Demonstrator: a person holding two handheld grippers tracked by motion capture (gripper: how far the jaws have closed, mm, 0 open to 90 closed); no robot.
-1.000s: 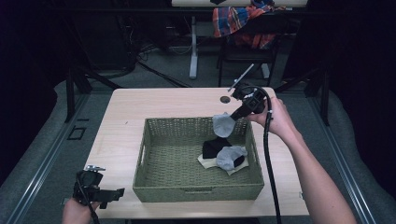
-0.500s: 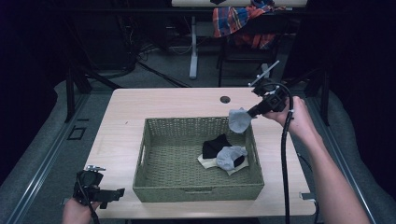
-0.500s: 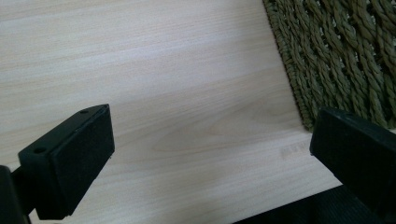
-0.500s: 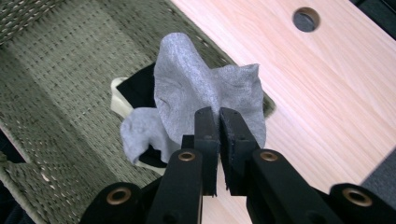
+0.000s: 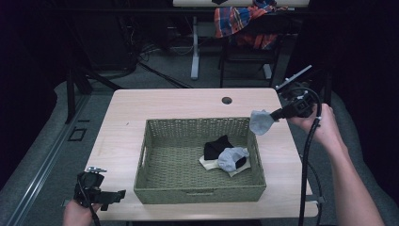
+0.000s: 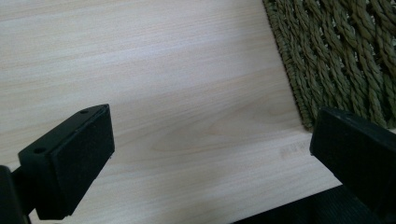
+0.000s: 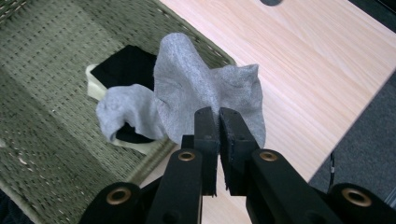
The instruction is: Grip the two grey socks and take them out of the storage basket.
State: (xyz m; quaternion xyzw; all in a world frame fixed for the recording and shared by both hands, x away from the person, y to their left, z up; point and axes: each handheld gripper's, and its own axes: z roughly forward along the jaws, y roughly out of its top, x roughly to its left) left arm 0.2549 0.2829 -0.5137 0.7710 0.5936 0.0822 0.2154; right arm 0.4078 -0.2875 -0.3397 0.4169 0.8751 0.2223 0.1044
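My right gripper [image 5: 275, 114] has its jaws closed flat on one edge of a grey sock [image 5: 261, 122]. I hold the sock in the air over the right rim of the woven basket [image 5: 197, 194], near the basket's far right corner, with the table [image 5: 179, 103] below it.

In the right gripper view the grey sock [image 7: 205, 98] hangs in loose folds beyond the gripper [image 7: 218, 119]. It is soft, limp and, by my judgement, very light. It carries no shape of its own, so a pinch on a single layer at the hem is sufficient. It will swing and drape with any quick motion; nothing about it is fragile.

Inside the basket, toward its right side, lie a second grey sock [image 5: 233, 157], a black sock [image 5: 216, 147] and a pale cloth [image 5: 207, 163] beneath them, all touching.

My left gripper [image 5: 113, 195] rests at the near left corner of the table, jaws wide apart and holding nothing. Its own view shows bare wood [image 6: 163, 84] between the pads and the basket wall [image 6: 336, 56] just beside them.
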